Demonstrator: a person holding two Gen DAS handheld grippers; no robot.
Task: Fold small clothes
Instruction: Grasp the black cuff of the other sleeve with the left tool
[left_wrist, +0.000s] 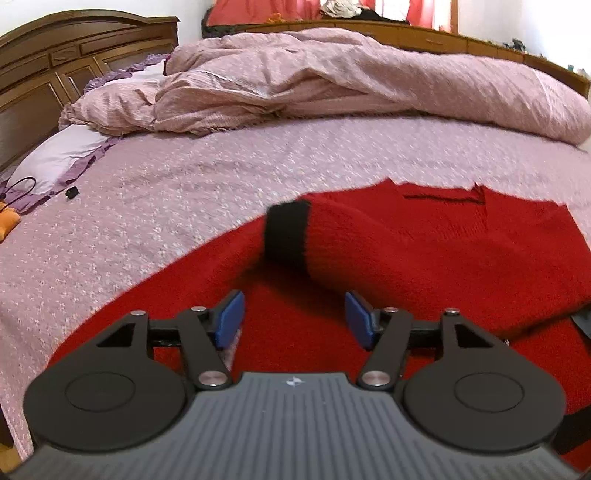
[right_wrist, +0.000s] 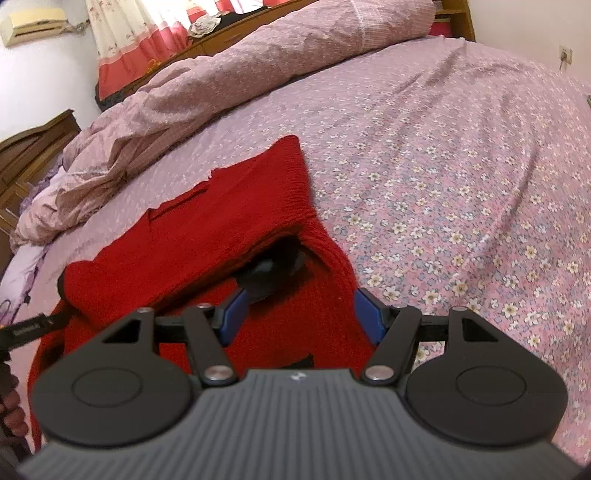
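The left gripper (left_wrist: 294, 319) has a grey ribbed housing with a small white emblem at its front edge, flanked by two round black discs. Black link arms run forward from silver pivot screws to a black crossbar. Its fingers (left_wrist: 229, 318) carry blue rectangular pads. The right gripper (right_wrist: 301, 320) is the same build: grey ribbed body, black discs, silver screws, blue-padded fingers (right_wrist: 370, 319).
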